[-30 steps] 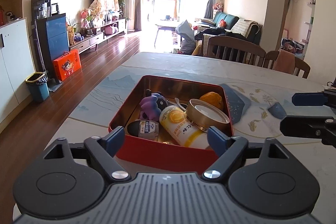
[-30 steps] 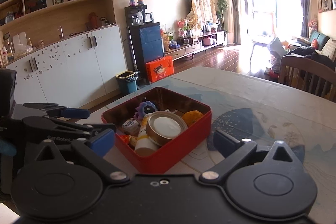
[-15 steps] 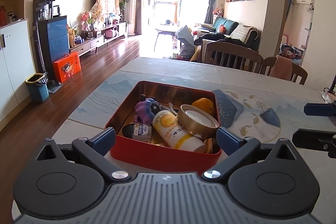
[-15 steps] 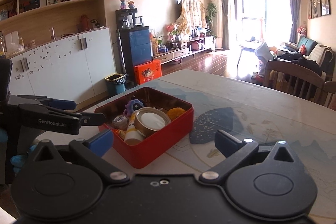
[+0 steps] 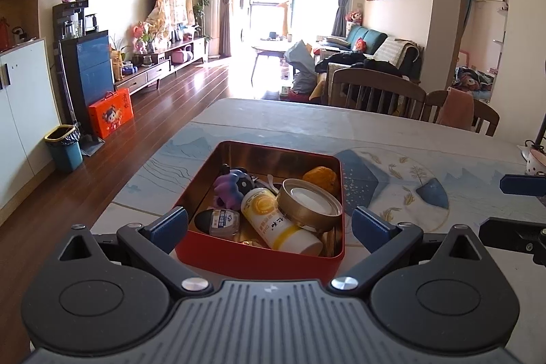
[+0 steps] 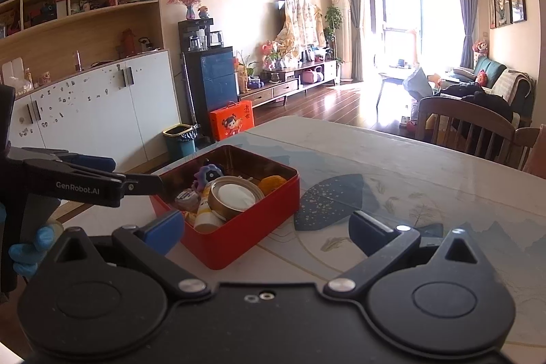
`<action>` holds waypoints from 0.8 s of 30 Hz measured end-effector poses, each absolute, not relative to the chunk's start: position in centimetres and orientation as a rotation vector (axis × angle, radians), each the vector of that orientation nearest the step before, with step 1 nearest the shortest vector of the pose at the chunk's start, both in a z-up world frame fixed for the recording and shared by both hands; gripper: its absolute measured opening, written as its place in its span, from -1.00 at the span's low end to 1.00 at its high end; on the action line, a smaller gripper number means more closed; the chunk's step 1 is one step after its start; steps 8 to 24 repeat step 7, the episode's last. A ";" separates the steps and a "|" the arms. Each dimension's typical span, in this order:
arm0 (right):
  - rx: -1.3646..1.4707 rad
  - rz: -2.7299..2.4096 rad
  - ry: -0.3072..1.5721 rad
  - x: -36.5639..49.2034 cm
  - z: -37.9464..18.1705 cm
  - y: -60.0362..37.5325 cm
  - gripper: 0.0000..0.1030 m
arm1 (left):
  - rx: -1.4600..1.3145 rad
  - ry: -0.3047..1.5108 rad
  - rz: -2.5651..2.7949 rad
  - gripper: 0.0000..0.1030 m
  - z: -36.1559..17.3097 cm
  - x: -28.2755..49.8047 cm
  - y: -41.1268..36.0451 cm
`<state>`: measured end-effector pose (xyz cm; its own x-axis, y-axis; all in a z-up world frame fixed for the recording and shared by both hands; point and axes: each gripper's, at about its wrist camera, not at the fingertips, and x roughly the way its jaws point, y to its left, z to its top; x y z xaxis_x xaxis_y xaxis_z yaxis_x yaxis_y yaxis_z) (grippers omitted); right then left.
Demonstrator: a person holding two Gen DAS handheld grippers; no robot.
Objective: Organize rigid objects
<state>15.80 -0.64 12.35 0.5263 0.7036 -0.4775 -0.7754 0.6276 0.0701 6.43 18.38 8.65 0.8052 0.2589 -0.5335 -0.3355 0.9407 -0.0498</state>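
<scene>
A red tin box [image 5: 259, 261] stands on the table just ahead of my left gripper [image 5: 269, 226], which is open wide with nothing between its pads. Inside the box lie a purple toy [image 5: 232, 188], a yellow-and-white bottle [image 5: 276, 220], a round gold tin [image 5: 309, 203], an orange [image 5: 320, 178] and a small dark-capped bottle [image 5: 218, 220]. My right gripper [image 6: 266, 231] is open too, holding nothing, near the right corner of the red box [image 6: 239, 244]. It shows at the right edge as the right gripper [image 5: 494, 208]. The left gripper [image 6: 136, 174] reaches in from the left.
The table [image 5: 392, 139] has a pale cover with blue printed patterns. Wooden chairs [image 5: 375, 91] stand along its far side. A white cup-like item [image 5: 535, 159] sits at the right edge. A blue-gloved hand [image 6: 24, 255] holds the left tool. A bin [image 6: 181, 140] stands on the floor.
Both grippers have drawn back from the red box, which now looks smaller and farther off. The left jaws have spread wider. The box's contents have not moved.
</scene>
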 end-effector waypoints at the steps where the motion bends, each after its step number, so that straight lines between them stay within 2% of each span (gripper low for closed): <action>1: -0.156 0.888 0.498 15.8 12.4 -0.7 0.99 | -0.146 0.550 0.319 0.99 8.7 6.4 18.4; 24: -0.156 0.876 0.506 16.0 12.1 -1.3 0.99 | -0.147 0.560 0.286 0.99 8.5 6.6 18.1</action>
